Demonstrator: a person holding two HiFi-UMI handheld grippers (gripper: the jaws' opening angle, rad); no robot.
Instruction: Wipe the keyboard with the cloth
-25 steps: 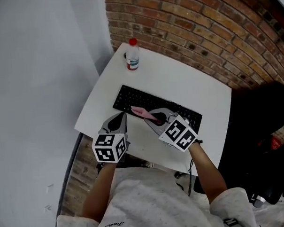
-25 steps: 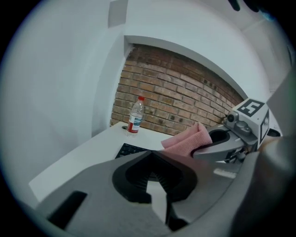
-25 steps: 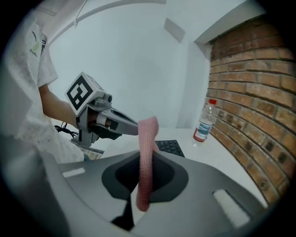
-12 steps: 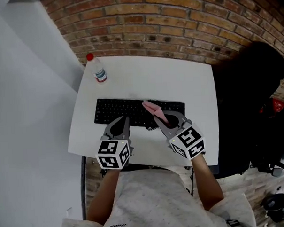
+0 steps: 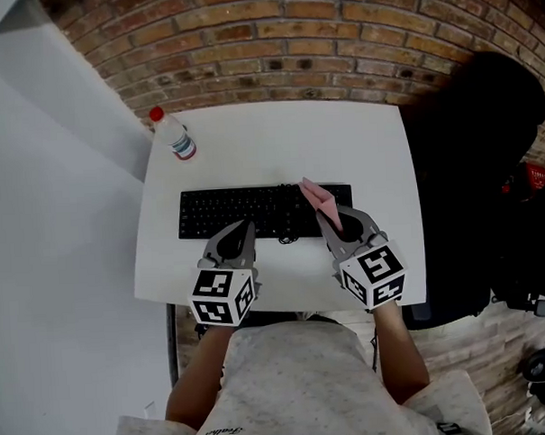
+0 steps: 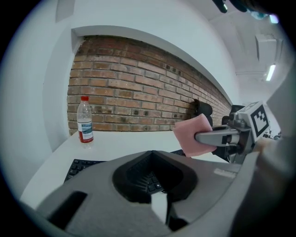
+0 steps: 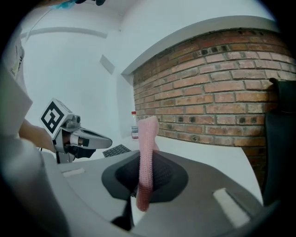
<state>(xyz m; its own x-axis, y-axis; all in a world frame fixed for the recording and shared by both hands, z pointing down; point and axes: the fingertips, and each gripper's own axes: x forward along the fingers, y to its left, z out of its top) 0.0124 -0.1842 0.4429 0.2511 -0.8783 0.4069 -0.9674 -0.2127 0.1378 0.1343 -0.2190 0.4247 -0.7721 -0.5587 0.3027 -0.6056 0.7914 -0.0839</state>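
Jaws of the right gripper (image 5: 330,215) are clamped on the pink cloth (image 5: 315,193), which sticks out from them over the right end of the keyboard (image 5: 241,212). The left gripper (image 5: 243,230) has its jaws pressed together on nothing, at the keyboard's near edge. The keyboard lies across the middle of the white worktop (image 5: 278,140). A small red-capped bottle (image 5: 174,136) stands at the worktop's far left corner.

Logged keyboard (image 5: 245,212) on table (image 5: 278,140), just ahead of left gripper (image 5: 240,228); cloth (image 5: 318,195) in jaws of right gripper (image 5: 327,215), above keyboard's right end; bottle (image 5: 172,136) well ahead-left of left gripper, by wall (image 5: 337,38).
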